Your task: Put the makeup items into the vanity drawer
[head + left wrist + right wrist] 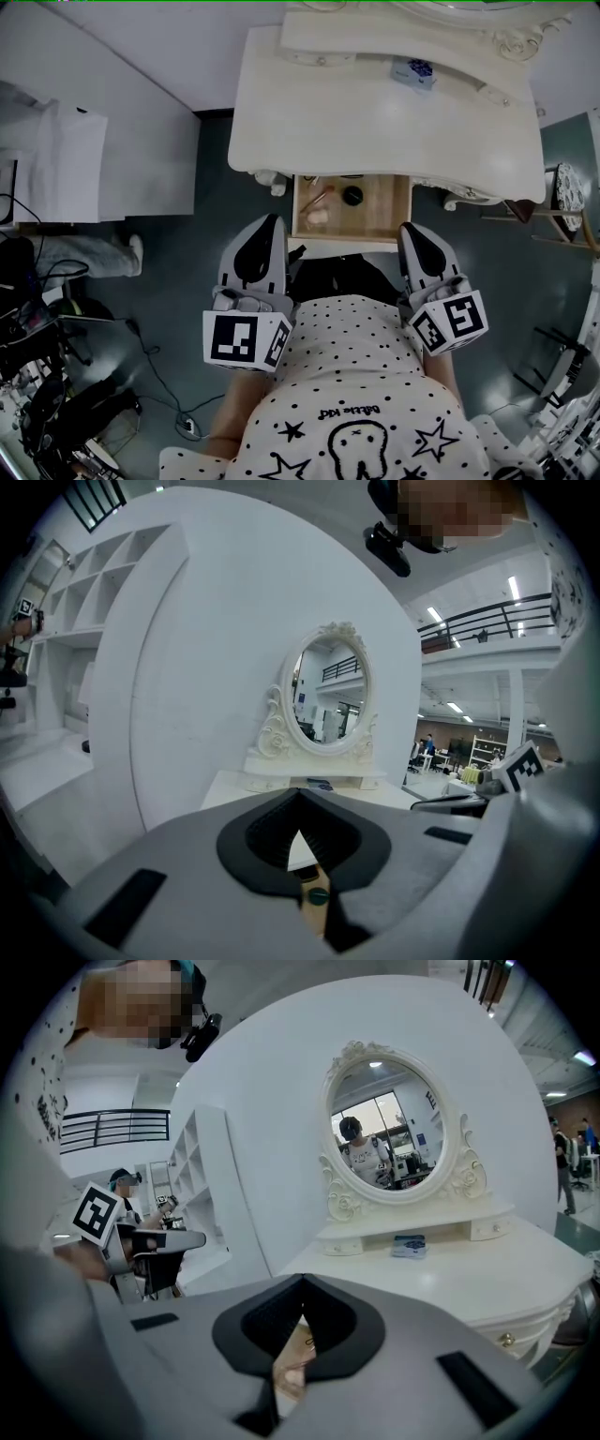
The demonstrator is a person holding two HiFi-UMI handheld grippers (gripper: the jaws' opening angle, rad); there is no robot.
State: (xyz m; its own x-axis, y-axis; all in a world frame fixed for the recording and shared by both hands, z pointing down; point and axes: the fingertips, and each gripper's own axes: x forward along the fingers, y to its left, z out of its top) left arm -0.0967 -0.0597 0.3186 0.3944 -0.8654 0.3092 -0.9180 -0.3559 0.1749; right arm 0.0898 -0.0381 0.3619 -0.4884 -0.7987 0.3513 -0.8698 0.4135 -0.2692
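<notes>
Seemingly almost done — makeup items in open drawer, blue packet left on vanity top; left gripper and right gripper clenched, empty.

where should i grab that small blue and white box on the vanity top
Probably grip the small blue and white box by its left and right ends, coming down from above and in front. It lies flat on the vanity top, and the mirror base sits close behind it, leaving little room at the back.
</notes>
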